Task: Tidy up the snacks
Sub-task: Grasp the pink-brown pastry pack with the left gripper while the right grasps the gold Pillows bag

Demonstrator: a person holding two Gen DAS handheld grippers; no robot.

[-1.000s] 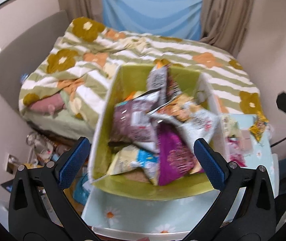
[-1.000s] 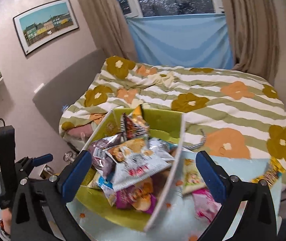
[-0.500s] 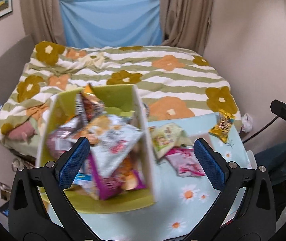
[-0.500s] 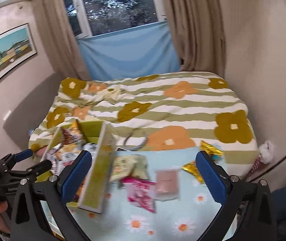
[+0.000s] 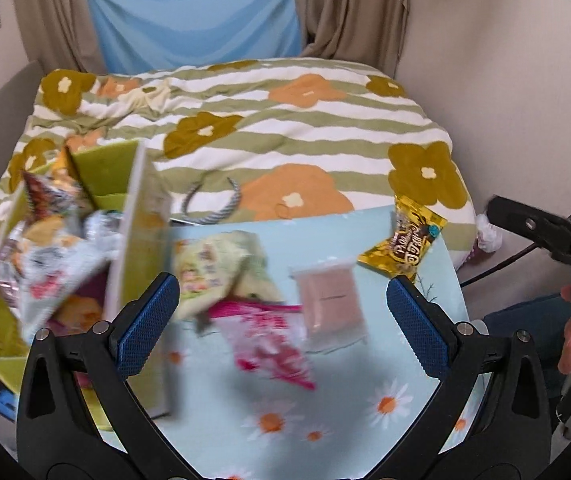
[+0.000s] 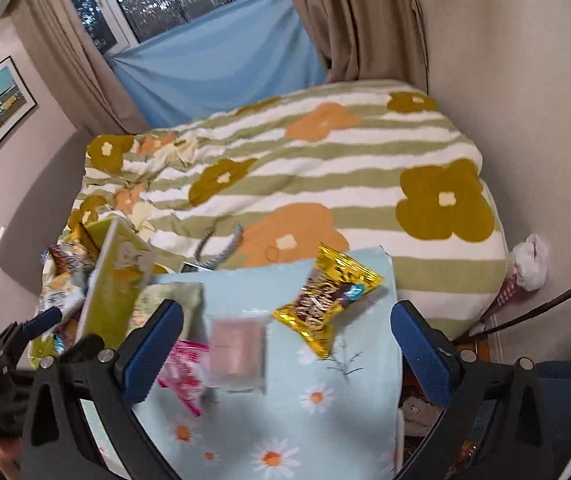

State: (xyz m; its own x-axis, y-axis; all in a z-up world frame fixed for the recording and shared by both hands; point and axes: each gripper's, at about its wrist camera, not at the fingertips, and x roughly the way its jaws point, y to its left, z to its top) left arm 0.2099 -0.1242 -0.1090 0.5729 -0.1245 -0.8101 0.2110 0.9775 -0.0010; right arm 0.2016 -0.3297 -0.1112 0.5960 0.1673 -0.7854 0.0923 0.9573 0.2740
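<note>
Both claws stood with jaws apart and empty: the left claw [image 5: 283, 308] hovered over the pink snack packet [image 5: 273, 346], the right claw [image 6: 287, 342] over the pale pink wrapped block [image 6: 237, 350]. Four loose items lay on the daisy-print counter [image 6: 325, 432], just beside the green storage box [image 5: 135, 240] already heaped with snack bags [image 5: 51, 256]. The gold foil candy bag [image 6: 327, 300] sat at the counter's far edge, near the bed [image 6: 325, 184]. These packets were judged light, soft and crinkly, the foil likely slippery (contents probably crushable). The recommended hold was a crimped end seal or a flat edge, not the puffed middle. The pale block looked stiffer and would accept a pinch across its short sides.
</note>
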